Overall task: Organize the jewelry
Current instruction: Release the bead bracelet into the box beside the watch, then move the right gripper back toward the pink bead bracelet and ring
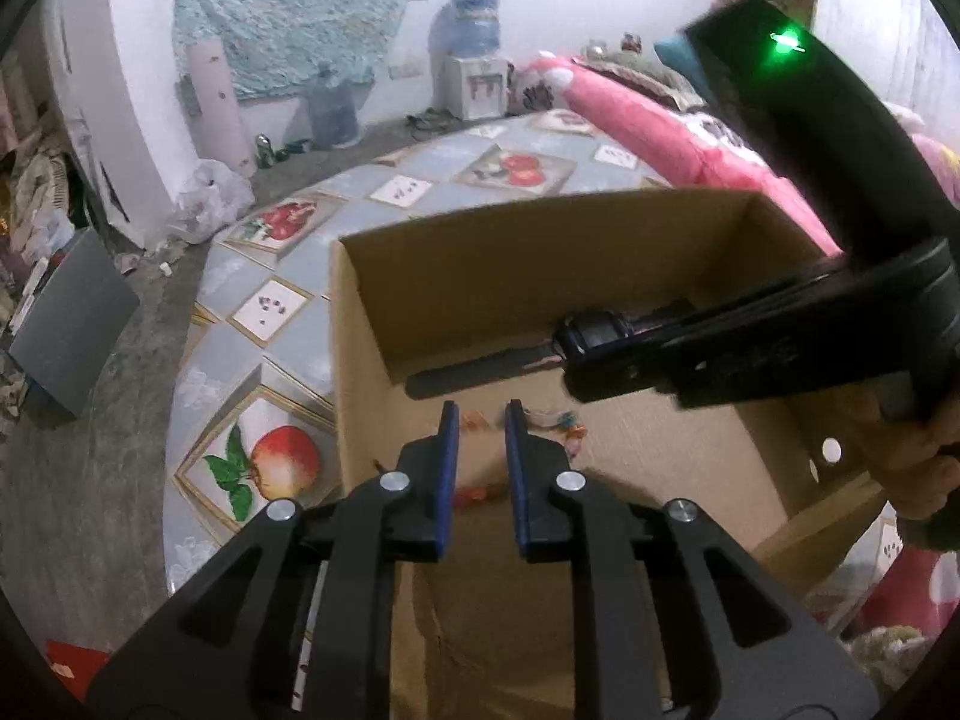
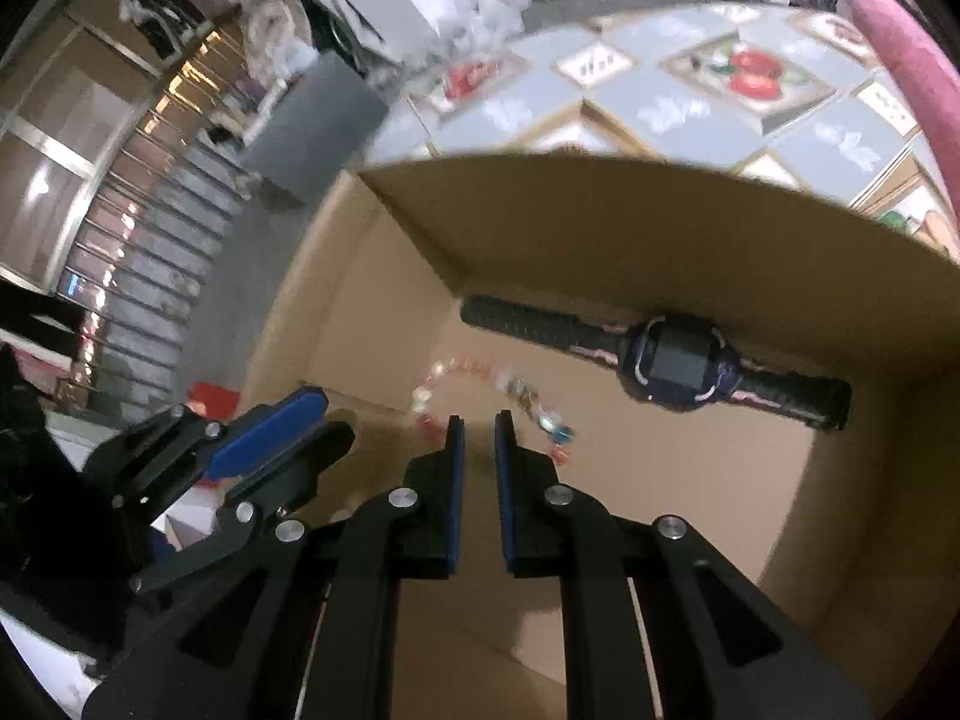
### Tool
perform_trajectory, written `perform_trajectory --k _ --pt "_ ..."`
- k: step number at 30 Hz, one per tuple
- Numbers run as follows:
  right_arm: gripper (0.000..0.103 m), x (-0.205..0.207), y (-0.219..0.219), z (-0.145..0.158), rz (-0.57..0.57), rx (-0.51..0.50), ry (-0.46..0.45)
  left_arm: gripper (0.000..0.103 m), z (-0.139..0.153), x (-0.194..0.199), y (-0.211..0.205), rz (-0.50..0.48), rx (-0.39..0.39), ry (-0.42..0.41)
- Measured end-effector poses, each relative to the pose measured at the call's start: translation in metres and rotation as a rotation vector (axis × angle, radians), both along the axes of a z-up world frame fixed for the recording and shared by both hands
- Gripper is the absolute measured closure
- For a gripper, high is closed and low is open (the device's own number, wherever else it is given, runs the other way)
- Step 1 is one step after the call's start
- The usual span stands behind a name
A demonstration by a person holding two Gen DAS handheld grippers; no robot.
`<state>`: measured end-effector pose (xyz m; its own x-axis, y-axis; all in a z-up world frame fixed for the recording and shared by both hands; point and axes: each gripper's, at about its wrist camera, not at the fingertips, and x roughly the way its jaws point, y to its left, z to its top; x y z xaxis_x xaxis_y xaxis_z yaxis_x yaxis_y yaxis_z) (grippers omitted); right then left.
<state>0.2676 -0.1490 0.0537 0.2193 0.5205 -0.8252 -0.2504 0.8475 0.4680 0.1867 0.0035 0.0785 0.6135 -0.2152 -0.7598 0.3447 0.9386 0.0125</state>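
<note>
No writing or brand can be read anywhere; the blur hides any fine print. One open cardboard box [image 2: 600, 228] stands on a tablecloth [image 1: 282, 312] printed with fruit pictures. Inside lies one dark wristwatch [image 2: 678, 363], stretched flat along the far wall, and one beaded bracelet [image 2: 528, 402] of red and pale beads on the box floor, nearer the middle. Two grippers point down into the box. The left gripper [image 1: 482, 420] has its blue pads slightly apart and empty above the bracelet. The right gripper [image 2: 479, 429] is nearly clenched, also empty.
</note>
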Motion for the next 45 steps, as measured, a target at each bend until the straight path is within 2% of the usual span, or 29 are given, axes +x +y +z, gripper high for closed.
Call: perform_trajectory --k 4,6,10,13,17,21,24,28,30,32,34,38,42,43,45 --pt "0.092 -0.03 -0.022 0.034 -0.021 0.061 -0.124 0.088 0.017 -0.023 0.01 0.021 -0.047 -0.076" --pt "0.092 -0.063 -0.038 0.057 -0.018 0.099 -0.216 0.088 0.027 -0.04 0.016 0.005 -0.092 -0.117" --pt "0.092 -0.136 -0.071 0.082 0.002 0.175 -0.359 0.077 0.038 -0.087 0.03 -0.042 -0.189 -0.174" --pt "0.092 -0.197 -0.095 0.07 0.005 0.215 -0.409 0.073 0.027 -0.119 0.034 -0.084 -0.253 -0.164" --pt "0.092 -0.232 -0.108 0.026 -0.077 0.119 -0.35 0.072 -0.006 -0.141 0.023 -0.102 -0.234 -0.102" --pt "0.092 -0.235 -0.123 -0.02 -0.182 0.144 -0.222 0.072 -0.033 -0.14 0.012 -0.087 -0.23 -0.037" --pt "0.092 -0.23 -0.124 -0.04 -0.218 0.115 -0.181 0.072 -0.047 -0.138 0.003 -0.085 -0.204 -0.029" --pt "0.092 -0.217 -0.125 -0.03 -0.243 0.103 -0.251 0.072 -0.047 -0.131 -0.002 -0.072 -0.179 -0.06" --pt "0.092 -0.209 -0.131 -0.025 -0.264 0.123 -0.282 0.072 -0.043 -0.123 0.001 -0.057 -0.204 -0.061" --pt "0.092 -0.2 -0.135 -0.026 -0.278 0.143 -0.286 0.072 -0.042 -0.12 0.004 -0.046 -0.239 -0.054" --pt "0.092 -0.192 -0.135 -0.027 -0.284 0.157 -0.282 0.072 -0.042 -0.116 0.006 -0.017 -0.217 -0.075" --pt "0.092 -0.183 -0.134 -0.028 -0.302 0.148 -0.305 0.073 -0.045 -0.105 0.009 0.012 -0.28 -0.067" --pt "0.091 -0.176 -0.14 -0.03 -0.327 0.158 -0.309 0.072 -0.049 -0.098 0.004 0.025 -0.281 -0.086" --pt "0.089 -0.176 -0.141 -0.03 -0.325 0.158 -0.31 0.072 -0.049 -0.098 0.003 0.022 -0.277 -0.087" --pt "0.075 -0.183 -0.138 -0.028 -0.309 0.14 -0.326 0.071 -0.05 -0.101 0.0 -0.003 -0.276 -0.077"
